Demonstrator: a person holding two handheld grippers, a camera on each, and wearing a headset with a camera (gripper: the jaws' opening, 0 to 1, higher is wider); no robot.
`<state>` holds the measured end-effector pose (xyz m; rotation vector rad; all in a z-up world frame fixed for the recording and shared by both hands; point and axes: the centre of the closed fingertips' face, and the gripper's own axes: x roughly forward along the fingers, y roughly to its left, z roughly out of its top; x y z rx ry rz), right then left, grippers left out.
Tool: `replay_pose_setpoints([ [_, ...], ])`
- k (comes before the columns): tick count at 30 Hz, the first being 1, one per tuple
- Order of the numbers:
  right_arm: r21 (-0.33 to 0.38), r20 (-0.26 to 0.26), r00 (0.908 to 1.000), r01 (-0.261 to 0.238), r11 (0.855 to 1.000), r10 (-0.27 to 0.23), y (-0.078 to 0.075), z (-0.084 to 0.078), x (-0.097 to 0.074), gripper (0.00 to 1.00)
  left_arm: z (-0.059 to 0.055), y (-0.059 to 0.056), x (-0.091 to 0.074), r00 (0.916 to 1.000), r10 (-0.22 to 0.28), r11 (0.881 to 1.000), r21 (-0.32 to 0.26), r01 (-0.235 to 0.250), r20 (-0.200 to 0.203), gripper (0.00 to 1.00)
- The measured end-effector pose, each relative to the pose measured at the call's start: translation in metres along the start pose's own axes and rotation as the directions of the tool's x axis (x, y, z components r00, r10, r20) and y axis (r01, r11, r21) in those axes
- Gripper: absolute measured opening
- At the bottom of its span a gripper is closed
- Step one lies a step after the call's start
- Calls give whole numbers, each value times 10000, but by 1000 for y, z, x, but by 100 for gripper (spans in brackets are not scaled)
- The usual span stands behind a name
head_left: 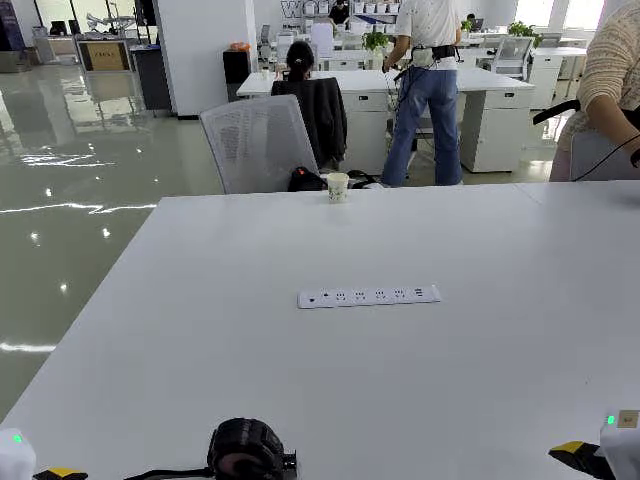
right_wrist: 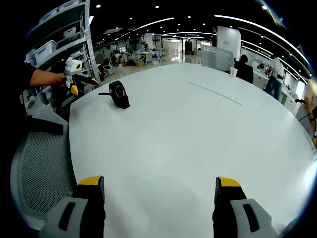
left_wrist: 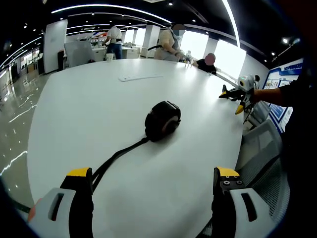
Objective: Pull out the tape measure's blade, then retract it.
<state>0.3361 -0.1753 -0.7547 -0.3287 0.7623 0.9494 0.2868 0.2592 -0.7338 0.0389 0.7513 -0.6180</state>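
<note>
A black tape measure [head_left: 250, 450] lies on the white table [head_left: 400, 380] at the near edge, its black strap trailing left. In the left gripper view the tape measure [left_wrist: 162, 120] sits ahead of my open left gripper [left_wrist: 152, 181], its strap running back toward the jaws. My left gripper [head_left: 45, 473] is just left of it in the head view. My right gripper [right_wrist: 159, 191] is open over bare table, far to the right [head_left: 590, 460]. From the right gripper view the tape measure [right_wrist: 119, 93] lies far off beside the left gripper [right_wrist: 79, 82]. No blade is out.
A white power strip [head_left: 368, 296] lies mid-table and a paper cup [head_left: 338, 186] stands at the far edge. A grey mesh chair [head_left: 258, 140] is behind the table. People stand and sit at desks beyond; one person [head_left: 600, 90] is at the far right corner.
</note>
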Motion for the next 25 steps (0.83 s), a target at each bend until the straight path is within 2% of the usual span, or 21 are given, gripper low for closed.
replay_pose_setpoints([
  [5,104,-74,9999,74,9999,-73,-7,-12,-13,99,0,1,-5,10000,26,10000,79,-26,-38,99],
  [12,334,-182,9993,336,9989,-330,-17,-23,-23,99,-2,1,-9,9998,-121,9999,83,122,-184,99],
  [13,365,-163,9993,349,9987,-343,-19,-24,-23,99,-1,3,-9,9999,2,9998,180,1,-171,99],
  [20,316,-144,9994,313,9990,-308,-11,-24,-23,99,1,5,-10,9998,33,9998,192,-29,-179,99],
  [25,95,-296,9992,275,9996,-272,-11,-24,-22,99,1,6,-11,9998,36,9997,225,-32,-194,99],
])
